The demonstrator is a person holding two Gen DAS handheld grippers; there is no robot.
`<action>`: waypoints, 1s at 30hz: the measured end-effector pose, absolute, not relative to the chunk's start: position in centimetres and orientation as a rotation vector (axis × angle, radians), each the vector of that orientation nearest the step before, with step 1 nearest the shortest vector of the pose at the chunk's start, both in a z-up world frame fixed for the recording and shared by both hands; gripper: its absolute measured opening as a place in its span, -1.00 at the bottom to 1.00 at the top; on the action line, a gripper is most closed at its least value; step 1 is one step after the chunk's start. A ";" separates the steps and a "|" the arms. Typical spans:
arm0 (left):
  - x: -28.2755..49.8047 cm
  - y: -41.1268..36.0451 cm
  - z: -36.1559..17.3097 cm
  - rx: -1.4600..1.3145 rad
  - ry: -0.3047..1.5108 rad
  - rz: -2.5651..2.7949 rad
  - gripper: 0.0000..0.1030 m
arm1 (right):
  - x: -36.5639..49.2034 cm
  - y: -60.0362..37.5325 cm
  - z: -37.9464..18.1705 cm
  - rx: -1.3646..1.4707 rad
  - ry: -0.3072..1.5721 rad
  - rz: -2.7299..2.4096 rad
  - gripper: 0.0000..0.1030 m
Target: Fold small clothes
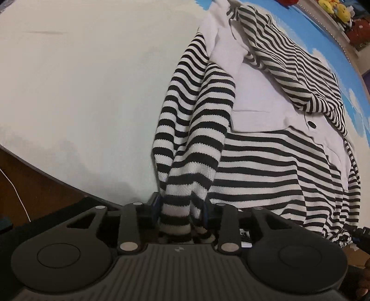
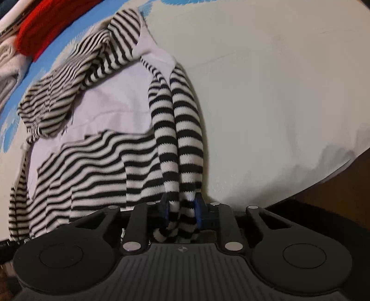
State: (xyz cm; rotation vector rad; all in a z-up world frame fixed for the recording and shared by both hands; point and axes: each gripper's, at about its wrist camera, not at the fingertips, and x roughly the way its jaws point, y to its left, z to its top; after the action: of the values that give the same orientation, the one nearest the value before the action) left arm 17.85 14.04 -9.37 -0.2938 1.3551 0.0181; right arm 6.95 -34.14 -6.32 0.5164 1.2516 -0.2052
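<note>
A black-and-white striped top (image 1: 266, 162) with a white front panel (image 1: 254, 92) lies flat on a white surface (image 1: 81, 81). In the left wrist view, the sleeve (image 1: 185, 129) along its left edge runs down into my left gripper (image 1: 180, 208), whose blue pads press on the bunched cuff. In the right wrist view, the sleeve (image 2: 178, 129) along the top's (image 2: 92, 166) right edge runs down into my right gripper (image 2: 182, 206), shut on that cuff. Another striped part (image 1: 289, 60) lies folded across the chest.
Beyond the garment lies a blue cloud-patterned cloth (image 1: 323, 39), with soft toys (image 1: 340, 11) on a shelf. A red cloth (image 2: 41, 30) lies at the far left in the right wrist view. The white surface ends at a rounded edge (image 1: 57, 178) over a brown floor.
</note>
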 end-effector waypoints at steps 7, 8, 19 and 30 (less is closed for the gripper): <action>17.5 13.6 -8.4 -0.279 1.300 -0.017 -0.81 | 6.8 -34.1 -5.8 0.517 1.218 -0.180 -0.84; 17.4 13.5 -8.4 -0.279 1.298 -0.012 -0.80 | 6.8 -34.0 -5.5 0.516 1.200 -0.172 -0.84; 17.1 14.0 -9.0 -0.297 1.320 0.017 -0.51 | 7.1 -33.6 -6.6 0.453 1.271 -0.187 -0.51; 16.2 13.1 -5.8 -0.284 1.175 -0.018 -0.86 | 6.9 -33.8 -4.6 0.475 1.142 -0.146 -0.88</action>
State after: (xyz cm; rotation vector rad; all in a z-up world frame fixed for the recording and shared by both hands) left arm 16.20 13.11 -5.85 -0.2841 1.1745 -0.0184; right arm 6.87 -33.78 -4.56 0.4753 1.1418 -0.1459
